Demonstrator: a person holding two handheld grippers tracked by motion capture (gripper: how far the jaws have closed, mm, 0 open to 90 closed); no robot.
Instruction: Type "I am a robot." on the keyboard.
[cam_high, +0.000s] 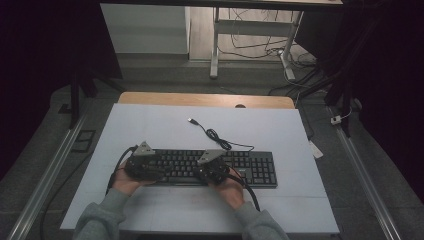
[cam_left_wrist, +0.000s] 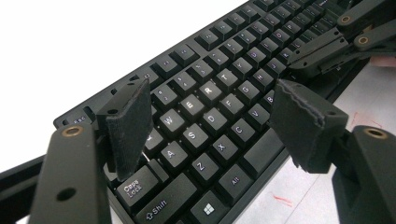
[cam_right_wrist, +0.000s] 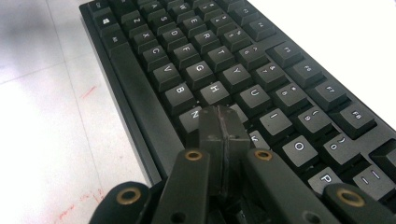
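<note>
A black keyboard (cam_high: 227, 165) lies across the white table top, its cable (cam_high: 215, 135) curling back to a USB plug (cam_high: 191, 120). My left gripper (cam_high: 144, 166) hovers over the keyboard's left end. In the left gripper view the keyboard (cam_left_wrist: 210, 93) lies under my left gripper (cam_left_wrist: 212, 116), which is open, its pads (cam_left_wrist: 130, 123) wide apart above the letter keys with nothing between them. My right gripper (cam_high: 214, 171) sits over the keyboard's middle. In the right gripper view it (cam_right_wrist: 223, 122) is shut, tips down at the keys (cam_right_wrist: 215, 93) near H and N.
The white mat (cam_high: 150, 130) covers a wooden table whose far edge (cam_high: 205, 99) shows behind it. A desk frame and loose cables (cam_high: 260, 45) stand on the floor beyond. Metal rails (cam_high: 45, 175) run along both sides of the table.
</note>
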